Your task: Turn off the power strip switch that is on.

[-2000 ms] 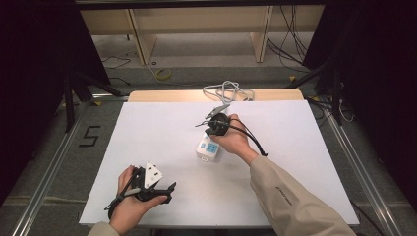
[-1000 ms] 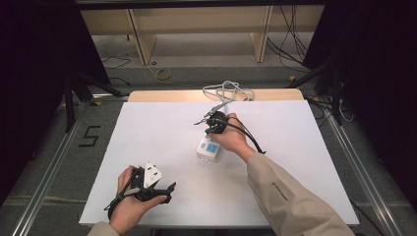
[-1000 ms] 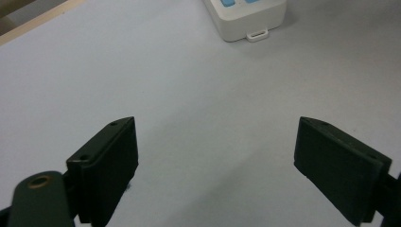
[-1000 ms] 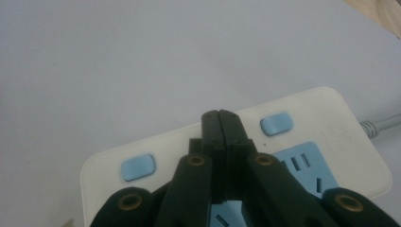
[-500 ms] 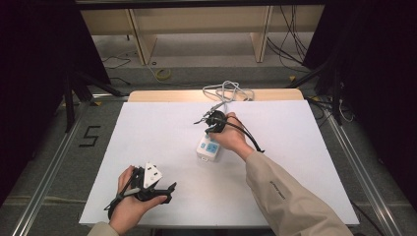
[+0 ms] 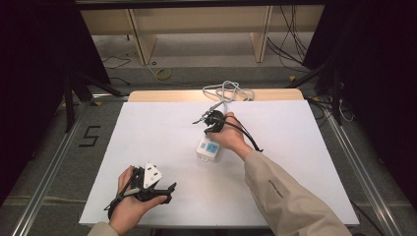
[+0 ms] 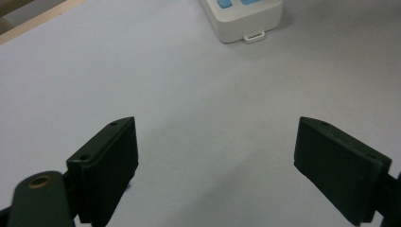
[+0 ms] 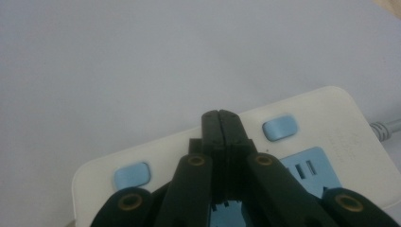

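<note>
power strip (image 6: 209,148) on table (image 6: 314,162), cable (image 6: 227,91) behind

High view overhead; gripper views close, sharing power strip (image 6: 208,148).

Left gripper (image 7: 215,165): two black jaws wide apart, nothing between them, bare white table surface (image 7: 142,71) under and ahead. Far ahead, slightly right of jaw line: end of white power strip (image 7: 246,19), blue parts at top edge, probably sockets or switches; small tab on its near end
</note>
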A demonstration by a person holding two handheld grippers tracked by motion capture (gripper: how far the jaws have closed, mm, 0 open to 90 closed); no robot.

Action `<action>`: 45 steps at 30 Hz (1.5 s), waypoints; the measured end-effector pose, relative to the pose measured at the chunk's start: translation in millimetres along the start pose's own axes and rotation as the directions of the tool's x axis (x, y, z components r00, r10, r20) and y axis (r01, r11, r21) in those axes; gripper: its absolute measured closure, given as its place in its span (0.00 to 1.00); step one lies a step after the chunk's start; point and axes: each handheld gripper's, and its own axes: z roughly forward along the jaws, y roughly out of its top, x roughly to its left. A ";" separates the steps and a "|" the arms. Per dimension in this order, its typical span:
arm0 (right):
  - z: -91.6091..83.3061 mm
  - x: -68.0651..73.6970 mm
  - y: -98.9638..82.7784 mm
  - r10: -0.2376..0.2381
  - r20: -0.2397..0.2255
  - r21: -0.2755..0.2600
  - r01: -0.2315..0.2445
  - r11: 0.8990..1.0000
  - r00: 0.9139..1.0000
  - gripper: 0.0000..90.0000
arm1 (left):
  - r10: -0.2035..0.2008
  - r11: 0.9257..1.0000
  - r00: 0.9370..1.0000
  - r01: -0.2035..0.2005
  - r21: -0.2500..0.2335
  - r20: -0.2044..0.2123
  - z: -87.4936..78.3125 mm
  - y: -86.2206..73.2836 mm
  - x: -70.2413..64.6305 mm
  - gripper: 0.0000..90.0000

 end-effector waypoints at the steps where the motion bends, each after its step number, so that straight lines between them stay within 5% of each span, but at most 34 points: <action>1: -0.1 0.3 0.3 -0.003 0.003 0.008 0.003 1.000 1.000 1.00 | 0.000 1.000 1.000 0.000 0.000 0.000 0.0 0.0 0.1 0.16; 45: 1.0 2.2 13.4 -0.028 0.002 0.115 0.028 0.993 1.000 1.00 | 0.008 1.000 1.000 -0.008 0.002 0.001 -0.1 0.3 -0.4 0.16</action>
